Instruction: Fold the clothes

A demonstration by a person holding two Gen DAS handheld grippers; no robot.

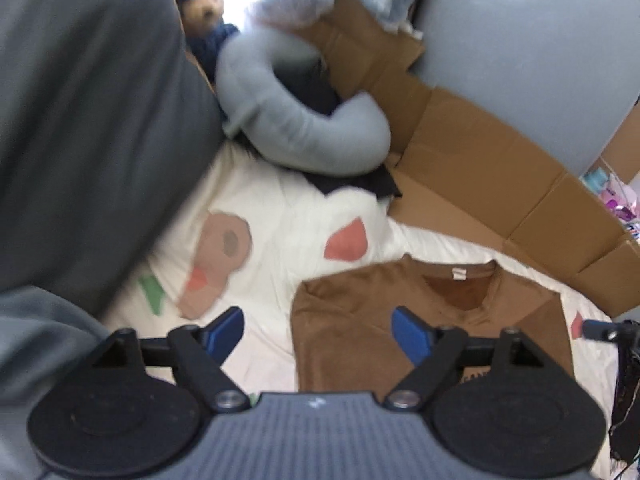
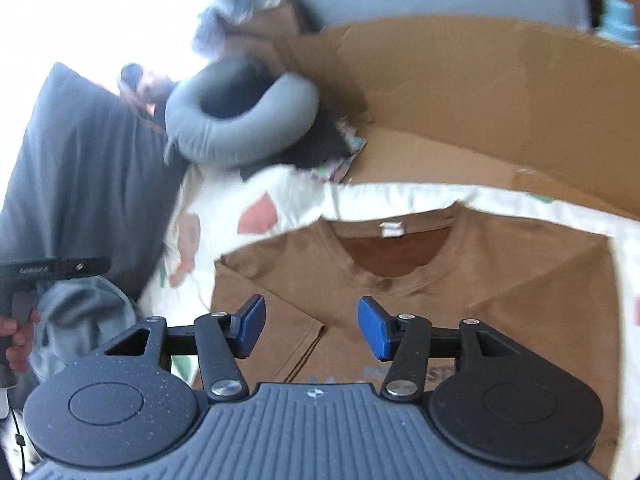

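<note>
A brown T-shirt [image 1: 352, 320] [image 2: 500, 292] lies flat on a white bedsheet [image 1: 288, 216] [image 2: 300, 196] printed with coloured shapes, collar and white neck label facing away from me. Its sleeves look folded inward over the body. My left gripper [image 1: 318, 330] hovers above the shirt's left edge, its blue pads wide apart with nothing between them. Over the shirt's left half my right gripper [image 2: 312, 326] is open too, clear of the cloth. The left gripper's black body [image 2: 52, 270] and the hand holding it show at the right wrist view's left edge.
A grey ring-shaped cushion [image 1: 288, 120] [image 2: 240, 120] lies beyond the sheet over dark cloth. Flattened brown cardboard [image 1: 480, 160] [image 2: 460, 92] lines the far and right sides against a grey wall. A large grey pillow [image 1: 88, 128] [image 2: 80, 168] bounds the left. A stuffed toy [image 1: 208, 12] sits behind.
</note>
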